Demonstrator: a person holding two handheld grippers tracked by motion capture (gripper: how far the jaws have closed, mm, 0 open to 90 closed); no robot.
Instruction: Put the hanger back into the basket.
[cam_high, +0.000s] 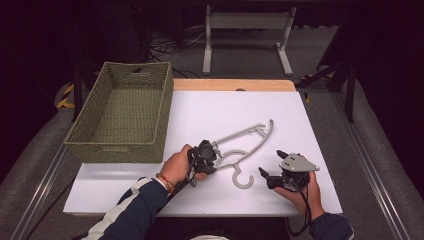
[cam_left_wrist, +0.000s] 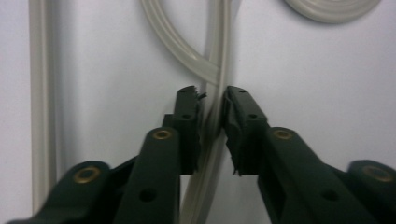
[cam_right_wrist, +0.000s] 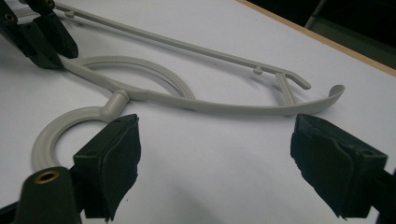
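Observation:
A pale grey plastic clothes hanger (cam_high: 240, 134) lies flat on the white table top (cam_high: 200, 107), its hook (cam_high: 243, 180) toward the near edge. My left gripper (cam_high: 210, 150) is shut on the hanger's left end. In the left gripper view the black jaws (cam_left_wrist: 212, 95) pinch a thin bar of the hanger (cam_left_wrist: 187, 51) between their pads. My right gripper (cam_high: 270, 162) sits on the table just right of the hook, open. From the right gripper view its padded jaws (cam_right_wrist: 217, 154) stand wide apart with nothing between them, the hanger (cam_right_wrist: 210, 105) lies beyond, and the left gripper (cam_right_wrist: 46, 32) holds the far end.
A green woven basket (cam_high: 120, 142) with nothing in it stands at the table's left. A wooden strip (cam_high: 230, 85) runs along the far edge. Beyond it are a white metal stand (cam_high: 247, 22) and cables on the dark floor.

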